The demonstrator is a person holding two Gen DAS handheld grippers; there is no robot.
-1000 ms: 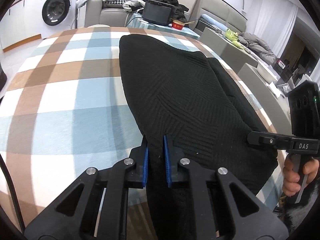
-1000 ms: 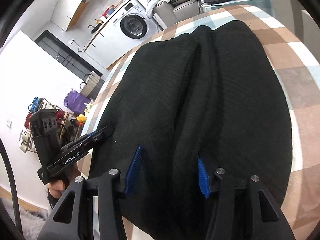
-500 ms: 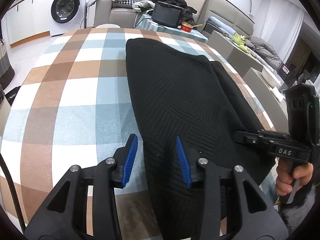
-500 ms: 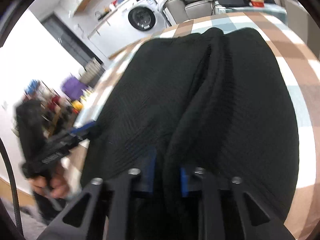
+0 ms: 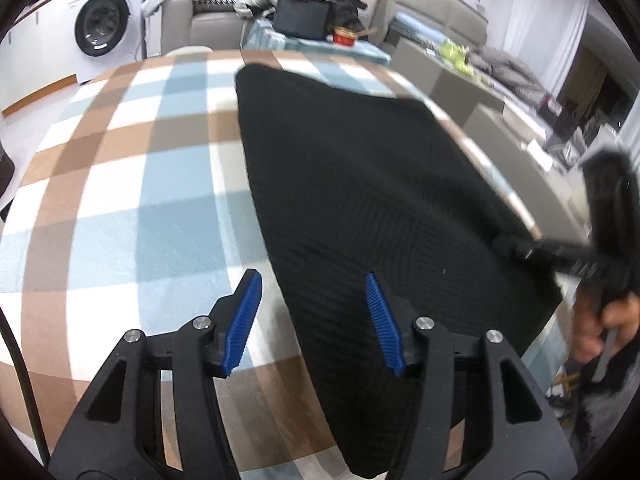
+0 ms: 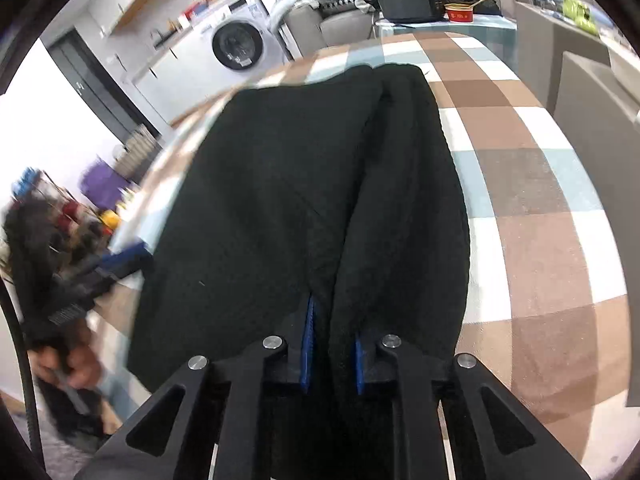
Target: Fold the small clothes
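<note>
— Checked in brown, blue and white, the cloth on the tabletop took up most of that room, with a washing machine behind it and a grey sofa piled with laundry. Where did the garment lie?

— Lengthwise down the middle, a black knitted garment, already doubled over itself; one layer lapped the other along a ridge that ran away from the person.

— And the left hand-held gripper?

— It hung spread wide with nothing between its blue pads. One pad stood over bare cloth, the other over the knit, so the garment's near left edge ran between them, untouched as far as I could see.

— The right one?

— The right hand-held gripper was pinched almost closed on a raised pleat of the black knit at the near hem, just by that ridge. The fabric rose straight into its jaws.

— Why hold it so?

— I judged it was meant to keep the folded layers from sliding while the left went for its own hold on the edge, ready to carry the near end over. The left's handle looked blurred, so I could not vouch for more.
</note>
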